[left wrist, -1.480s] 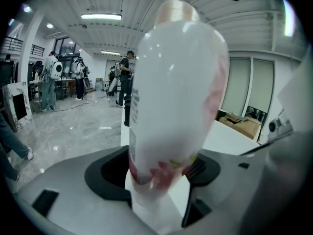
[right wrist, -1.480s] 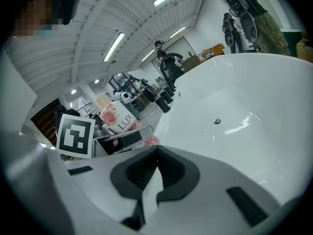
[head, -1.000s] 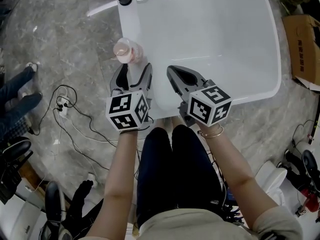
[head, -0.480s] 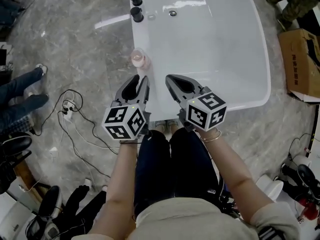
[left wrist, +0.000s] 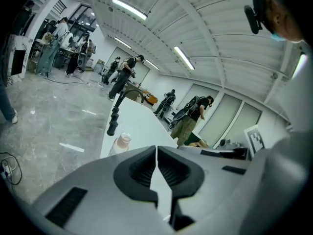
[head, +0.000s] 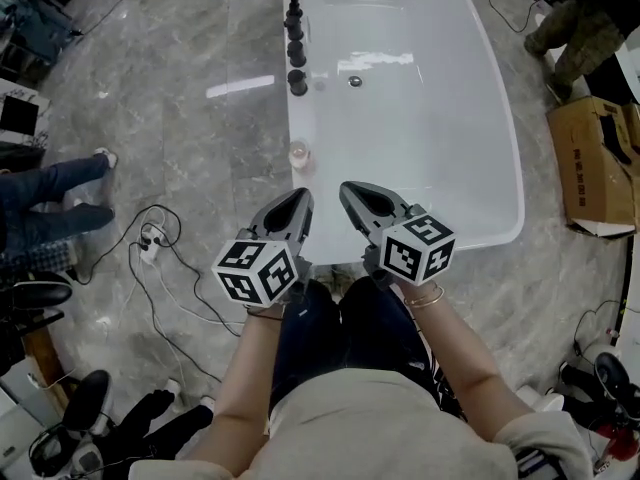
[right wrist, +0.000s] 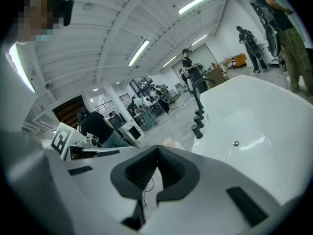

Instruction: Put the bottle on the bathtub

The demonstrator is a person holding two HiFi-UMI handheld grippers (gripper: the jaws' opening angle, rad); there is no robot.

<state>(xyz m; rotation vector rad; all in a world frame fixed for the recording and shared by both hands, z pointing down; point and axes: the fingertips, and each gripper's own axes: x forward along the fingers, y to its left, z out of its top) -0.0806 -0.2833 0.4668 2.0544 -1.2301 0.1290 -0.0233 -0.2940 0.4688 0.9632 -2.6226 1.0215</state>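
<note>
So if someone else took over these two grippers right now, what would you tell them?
Left gripper: jaws together, nothing in them.
Right gripper: jaws together, nothing in them.
Both are held at the near end of the bathtub.
Bottle: upright on the tub's left rim, on the near side of the black taps, apart from both grippers.
Done: the bottle is on the bathtub.
Left: nothing, it seems; just keep the grippers off the bottle.

Cardboard box (head: 588,163) and cables (head: 151,236) lie on floor (head: 200,138).
</note>
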